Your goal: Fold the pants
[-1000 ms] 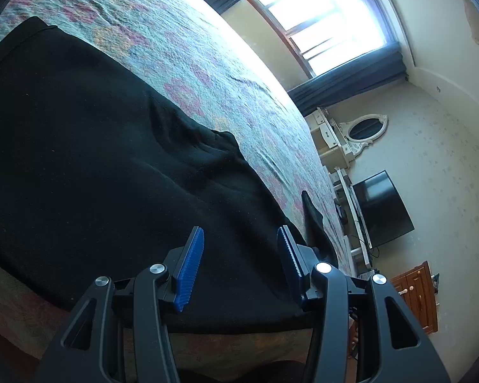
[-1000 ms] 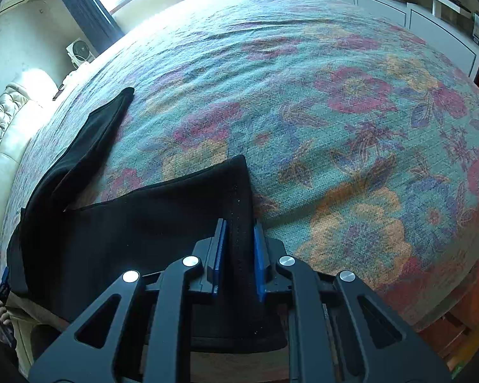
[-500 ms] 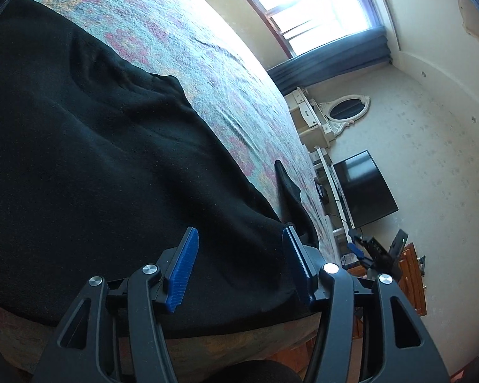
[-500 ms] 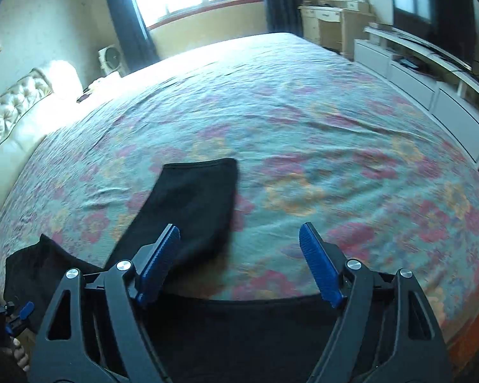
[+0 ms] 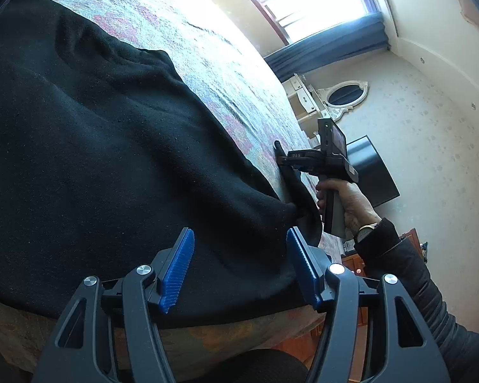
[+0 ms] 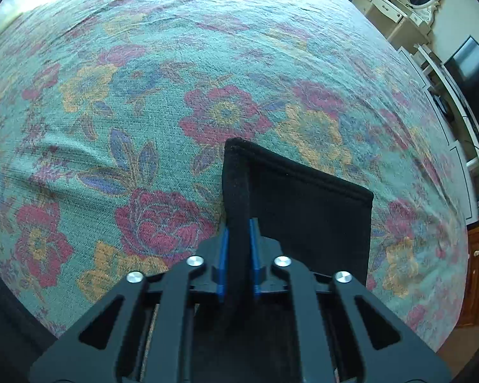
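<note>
On the bedspread (image 6: 111, 102), right tool (image 6: 238, 255) clamps pants (image 6: 303, 210) hem, left tool (image 5: 239, 268) apart, seemingly above them.

Wide bare bedspread (image 6: 118, 102) is left open beyond the pants (image 6: 309, 210), whose raised hem is pinched in the right tool (image 6: 238, 255). Past the bed's right edge, passage is narrowed by a dresser (image 6: 386, 9) and TV (image 6: 472, 70).

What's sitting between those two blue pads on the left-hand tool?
Nothing is clamped there. In the left wrist view the left gripper has its jaws apart above the black pants, whose cloth shows through the gap.
</note>
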`<state>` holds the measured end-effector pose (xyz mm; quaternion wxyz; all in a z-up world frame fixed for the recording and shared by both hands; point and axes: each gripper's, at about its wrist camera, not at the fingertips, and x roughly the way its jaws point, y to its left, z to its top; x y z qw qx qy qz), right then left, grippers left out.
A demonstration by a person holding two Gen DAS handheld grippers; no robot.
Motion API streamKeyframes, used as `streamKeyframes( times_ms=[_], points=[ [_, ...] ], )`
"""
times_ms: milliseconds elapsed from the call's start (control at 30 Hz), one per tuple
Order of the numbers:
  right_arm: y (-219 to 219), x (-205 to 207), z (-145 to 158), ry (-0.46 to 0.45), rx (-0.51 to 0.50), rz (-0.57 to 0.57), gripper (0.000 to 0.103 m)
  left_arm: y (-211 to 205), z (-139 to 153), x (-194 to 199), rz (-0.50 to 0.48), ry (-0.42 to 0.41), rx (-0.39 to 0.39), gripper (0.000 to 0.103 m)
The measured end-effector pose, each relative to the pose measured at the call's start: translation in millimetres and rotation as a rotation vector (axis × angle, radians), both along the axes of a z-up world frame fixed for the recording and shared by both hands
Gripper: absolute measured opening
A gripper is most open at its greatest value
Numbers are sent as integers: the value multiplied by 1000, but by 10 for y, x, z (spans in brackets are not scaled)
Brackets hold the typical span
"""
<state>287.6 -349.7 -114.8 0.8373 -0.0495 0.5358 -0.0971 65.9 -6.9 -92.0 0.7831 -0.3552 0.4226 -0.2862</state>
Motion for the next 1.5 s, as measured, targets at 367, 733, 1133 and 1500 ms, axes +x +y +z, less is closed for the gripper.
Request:
streamKeyframes(
  times_ms=[367, 733, 1133, 1500],
  points=[
    [-1162, -1760, 998, -408, 272, -141, 8, -551, 272, -261, -70, -37, -67, 60],
    [-1519, -2327, 956, -492, 429, -215, 8, -1424, 98, -437, -98, 37, -158, 60],
    [-1649, -2524, 1001, -564, 537, -217, 8, -1362, -243, -306, 147, 182, -167, 69],
    [-1804, -2795, 786, -555, 597, -246, 8, -1248, -338, -184, 243, 262, -159, 18]
  ],
)
